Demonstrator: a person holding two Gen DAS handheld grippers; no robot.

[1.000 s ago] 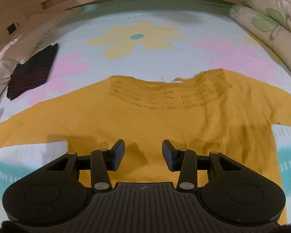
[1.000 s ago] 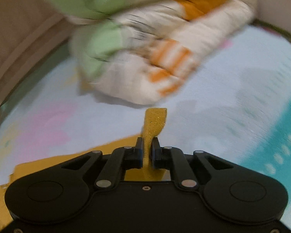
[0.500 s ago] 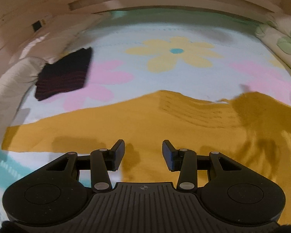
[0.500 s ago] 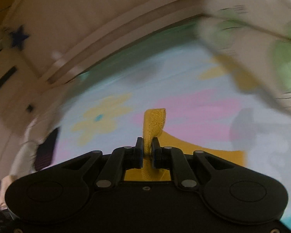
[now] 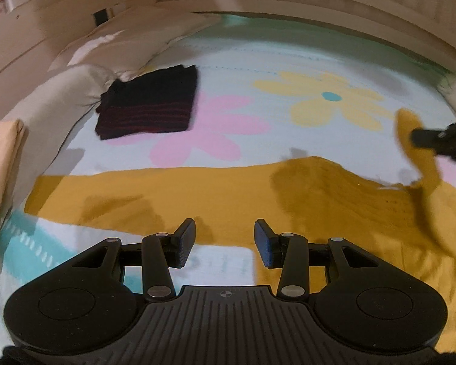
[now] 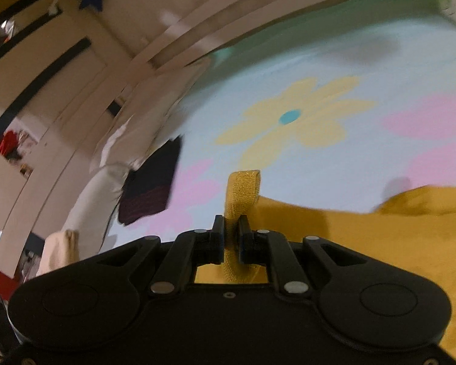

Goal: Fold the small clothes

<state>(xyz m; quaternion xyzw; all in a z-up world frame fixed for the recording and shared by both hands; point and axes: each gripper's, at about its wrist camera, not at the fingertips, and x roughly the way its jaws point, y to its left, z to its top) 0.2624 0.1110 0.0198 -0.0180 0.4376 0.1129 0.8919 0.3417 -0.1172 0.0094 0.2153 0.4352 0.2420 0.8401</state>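
Right wrist view is showing the right gripper (image 6: 230,237) with its fingers pinched tight on a cuff of the mustard sweater (image 6: 395,237), the sleeve end standing up between them. Left wrist view is showing the left gripper (image 5: 225,241) hovering with its fingers partly apart, gripping nothing, above the sweater's lower edge. That sweater (image 5: 173,196) is lying spread across the flowered bedsheet (image 5: 288,60), one sleeve lifted at the right. Farther back, a folded dark garment (image 5: 149,103) is lying beside a pillow (image 5: 54,103).
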